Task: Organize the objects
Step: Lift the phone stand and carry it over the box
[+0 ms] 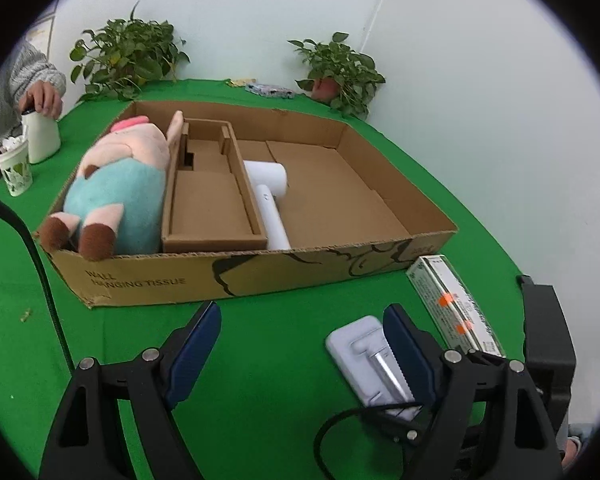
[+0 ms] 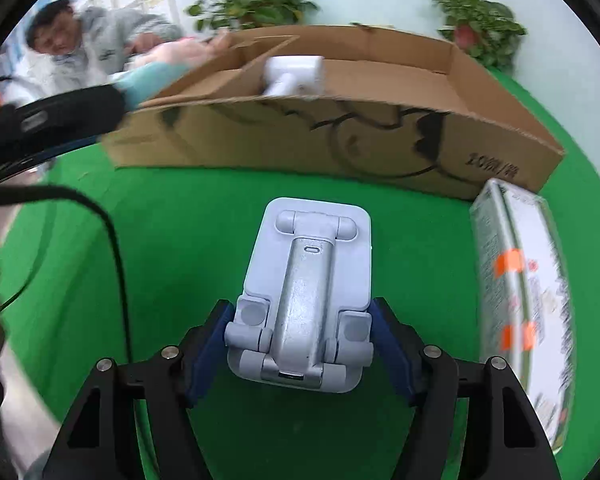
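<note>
A pale grey folding phone stand lies flat on the green cloth. My right gripper is shut on its near end, with a blue pad against each side. From the left wrist the same stand shows just beside my left gripper's right finger. My left gripper hangs open over the bare cloth and holds nothing. Behind it stands a shallow cardboard box with a plush toy, a smaller cardboard insert and a white hair dryer inside. A long printed carton lies to the right of the stand.
A person's hand rests on a white bottle at the left, next to a paper cup. Two potted plants stand along the back wall. A black cable crosses the cloth on the left.
</note>
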{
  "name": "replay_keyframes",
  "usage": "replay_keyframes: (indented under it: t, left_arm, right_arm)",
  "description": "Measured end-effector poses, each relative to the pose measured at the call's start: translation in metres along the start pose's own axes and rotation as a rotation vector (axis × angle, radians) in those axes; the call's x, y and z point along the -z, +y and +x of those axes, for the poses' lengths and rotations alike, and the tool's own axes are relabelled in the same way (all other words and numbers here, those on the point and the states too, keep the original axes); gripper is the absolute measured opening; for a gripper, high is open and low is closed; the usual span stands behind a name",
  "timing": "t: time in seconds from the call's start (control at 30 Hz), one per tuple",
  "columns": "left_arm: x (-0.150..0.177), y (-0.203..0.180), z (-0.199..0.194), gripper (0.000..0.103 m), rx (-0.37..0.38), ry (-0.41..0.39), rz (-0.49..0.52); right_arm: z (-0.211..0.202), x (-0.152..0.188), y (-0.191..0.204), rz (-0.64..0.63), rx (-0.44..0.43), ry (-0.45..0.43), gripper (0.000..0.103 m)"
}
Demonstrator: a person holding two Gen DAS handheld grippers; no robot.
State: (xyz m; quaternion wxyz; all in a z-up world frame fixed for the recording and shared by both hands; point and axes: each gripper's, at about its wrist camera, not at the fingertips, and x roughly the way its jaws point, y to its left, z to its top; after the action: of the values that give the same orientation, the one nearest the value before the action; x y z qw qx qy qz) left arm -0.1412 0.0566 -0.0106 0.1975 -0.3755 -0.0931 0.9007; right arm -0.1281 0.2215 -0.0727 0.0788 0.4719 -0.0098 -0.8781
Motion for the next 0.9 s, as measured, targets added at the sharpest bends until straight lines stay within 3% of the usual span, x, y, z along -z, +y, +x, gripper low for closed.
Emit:
replay_keyframes:
  t: [0.07, 0.13, 0.2, 0.27, 0.33, 0.5, 0.67, 0.73, 0.9]
  left_arm:
    - [0.001, 0.002, 0.008, 0.083, 0.073, 0.04, -0.03]
    - [0.002, 0.004, 0.023, 0.083, 0.139, 0.097, -0.072]
    - [0.002, 0.006, 0.038, 0.082, 0.186, 0.138, -0.108]
    - [0.004, 0.008, 0.052, 0.077, 0.239, 0.197, -0.152]
    - [0.008, 0.006, 0.061, 0.071, 0.3, 0.249, -0.175]
    - [0.035, -0.006, 0.062, 0.07, 0.362, 0.335, -0.183]
    - [0.049, -0.003, 0.071, 0.067, 0.385, 0.373, -0.281]
    - [0.049, -0.005, 0.071, 0.067, 0.376, 0.369, -0.286]
    - [0.056, -0.006, 0.071, 0.056, 0.372, 0.358, -0.327]
  right_arm:
    - [-0.013, 0.014, 0.004, -0.022, -0.045, -0.03, 0.073]
    - [-0.025, 0.02, 0.003, -0.022, -0.036, -0.087, 0.1]
    - [-0.033, 0.021, 0.0, -0.017, -0.058, -0.13, 0.101]
    - [-0.031, 0.019, -0.001, -0.016, -0.08, -0.115, 0.101]
    - [-0.029, 0.019, 0.0, -0.026, -0.077, -0.1, 0.101]
    - [-0.038, 0.037, 0.008, -0.036, -0.127, -0.096, 0.099]
    - [-0.026, 0.034, 0.011, -0.038, -0.045, -0.092, 0.096]
    - [-0.018, 0.033, 0.011, -0.047, -0.004, -0.065, 0.082]
    - [-0.012, 0.032, 0.015, -0.066, 0.033, -0.057, 0.066]
